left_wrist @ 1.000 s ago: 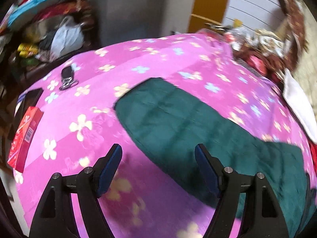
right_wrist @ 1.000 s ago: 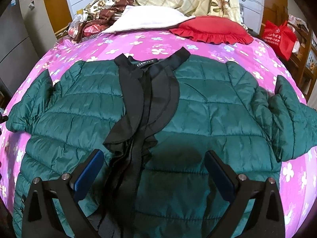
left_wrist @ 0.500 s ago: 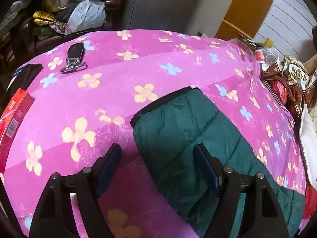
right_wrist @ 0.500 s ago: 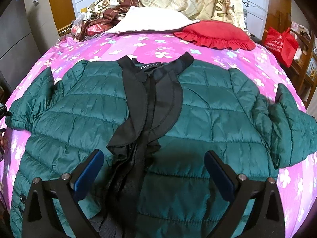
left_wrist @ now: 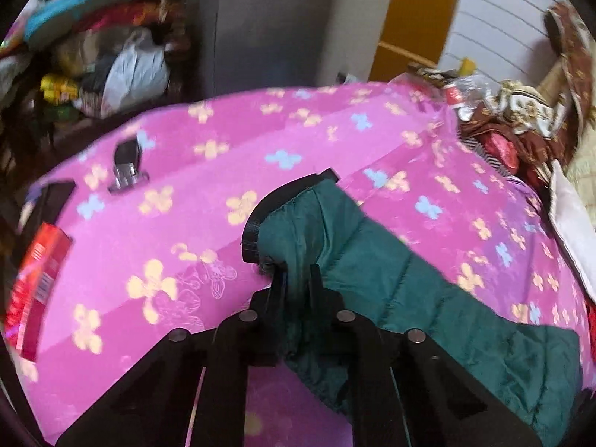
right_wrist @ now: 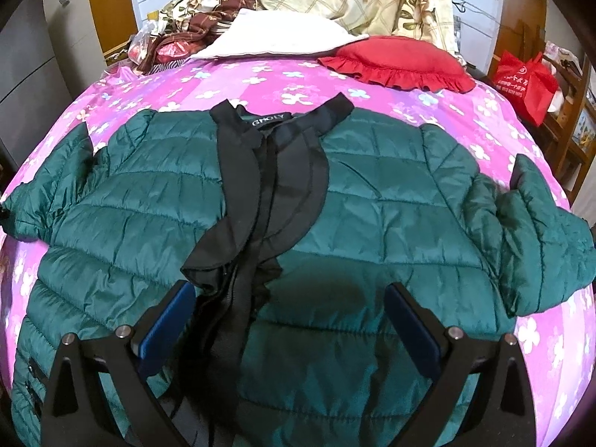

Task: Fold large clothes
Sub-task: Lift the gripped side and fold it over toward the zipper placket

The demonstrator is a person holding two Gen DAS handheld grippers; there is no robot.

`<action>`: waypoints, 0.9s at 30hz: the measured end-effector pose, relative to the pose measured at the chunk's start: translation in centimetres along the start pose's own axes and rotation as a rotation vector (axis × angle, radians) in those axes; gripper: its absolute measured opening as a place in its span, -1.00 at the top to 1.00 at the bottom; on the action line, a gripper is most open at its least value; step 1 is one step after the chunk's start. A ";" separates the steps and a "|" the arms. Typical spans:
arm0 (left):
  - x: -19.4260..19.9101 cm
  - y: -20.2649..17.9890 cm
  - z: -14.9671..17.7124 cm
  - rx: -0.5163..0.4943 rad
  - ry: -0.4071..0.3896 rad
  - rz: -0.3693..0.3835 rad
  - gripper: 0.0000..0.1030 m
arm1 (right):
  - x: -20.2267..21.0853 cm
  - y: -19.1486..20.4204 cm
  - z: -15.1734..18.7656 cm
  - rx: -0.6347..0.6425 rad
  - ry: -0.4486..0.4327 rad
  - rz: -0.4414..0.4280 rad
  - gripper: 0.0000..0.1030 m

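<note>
A dark green quilted jacket [right_wrist: 372, 201] with a black lining and collar lies spread front-up on the pink flowered bedsheet [right_wrist: 260, 78]. Its left sleeve [left_wrist: 372, 260] with a black cuff [left_wrist: 260, 219] shows in the left wrist view. My left gripper [left_wrist: 296, 279] is shut on that sleeve just behind the cuff and holds it slightly raised. My right gripper [right_wrist: 288, 316] is open and empty, hovering over the jacket's lower front beside the black zipper placket [right_wrist: 238, 298]. The right sleeve [right_wrist: 529, 231] lies bent at the bed's right side.
A red frilled cushion [right_wrist: 402, 63], a white pillow [right_wrist: 279, 33] and bunched bedding [right_wrist: 193, 22] lie at the bed's head. A key fob [left_wrist: 126, 165], a red box [left_wrist: 37, 287] and a dark phone [left_wrist: 48, 197] lie near the bed's left edge. A red bag [right_wrist: 525, 82] stands right.
My left gripper has closed on the sleeve end behind the cuff and lifted it a little. The right gripper has stayed open over the jacket, nearly still.
</note>
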State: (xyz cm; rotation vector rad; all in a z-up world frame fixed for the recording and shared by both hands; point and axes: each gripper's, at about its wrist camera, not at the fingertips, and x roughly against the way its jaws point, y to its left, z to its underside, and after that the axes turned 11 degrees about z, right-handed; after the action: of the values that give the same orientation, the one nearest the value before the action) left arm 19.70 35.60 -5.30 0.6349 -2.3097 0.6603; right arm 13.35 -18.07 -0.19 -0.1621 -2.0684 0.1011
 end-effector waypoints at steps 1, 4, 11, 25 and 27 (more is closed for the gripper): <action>0.6 -0.4 0.0 -0.015 -0.008 0.004 1.00 | 0.1 -0.2 0.1 -0.004 -0.003 0.000 -0.99; 3.5 -2.4 0.2 -0.076 -0.041 0.035 1.00 | 0.5 -0.9 0.2 -0.013 -0.007 0.006 -0.99; 9.2 -7.1 1.3 -0.174 -0.057 0.159 1.00 | 1.1 -2.8 0.6 -0.035 -0.010 0.028 -0.99; 16.2 -19.5 8.2 -0.425 -0.040 0.386 1.00 | 2.3 -6.0 1.8 -0.050 -0.028 0.075 -0.99; 16.4 -20.9 9.3 -0.441 -0.021 0.409 1.00 | 2.4 -6.4 2.0 -0.057 -0.028 0.077 -0.99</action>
State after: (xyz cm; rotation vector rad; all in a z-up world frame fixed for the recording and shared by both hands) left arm 16.74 9.90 5.81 -0.0360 -2.5124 0.2957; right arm 9.98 -24.04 1.85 -0.2771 -2.0943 0.0928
